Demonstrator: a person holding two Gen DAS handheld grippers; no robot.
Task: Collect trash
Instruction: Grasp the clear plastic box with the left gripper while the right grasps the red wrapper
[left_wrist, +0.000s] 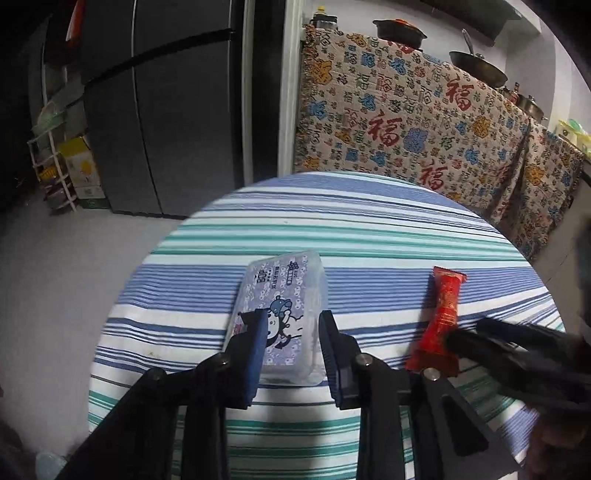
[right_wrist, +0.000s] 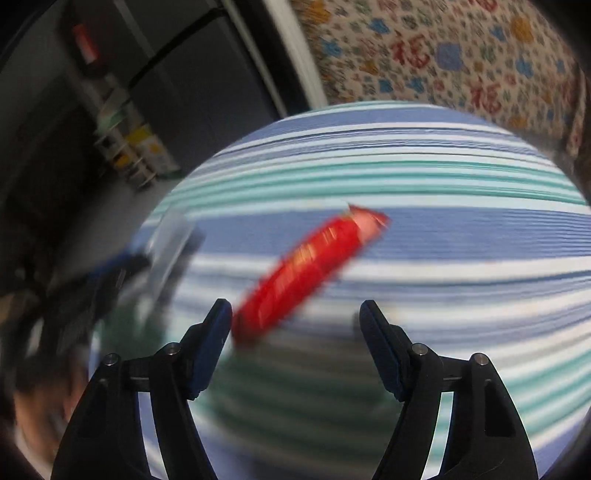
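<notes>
Broadly, a round table (left_wrist: 332, 221) under a cloth of blue, green and white stripes fills most of both views. Behind it stands a dark fridge (left_wrist: 155, 110), and to the right a counter is draped with a patterned cloth (left_wrist: 406, 122) that has pots on top.

On the table lies a clear plastic box (left_wrist: 284, 291) printed with a cartoon figure. The left gripper (left_wrist: 291, 332) has its two fingers on either side of the box's near end, close against its sides; whether the pads actually press on it I cannot tell.

To the right of the box, well apart from it, lies a red snack wrapper (left_wrist: 443, 314). The right gripper (right_wrist: 295, 314) hangs over the wrapper's near end with its jaws spread wide, gripping nothing; that view is blurred.
</notes>
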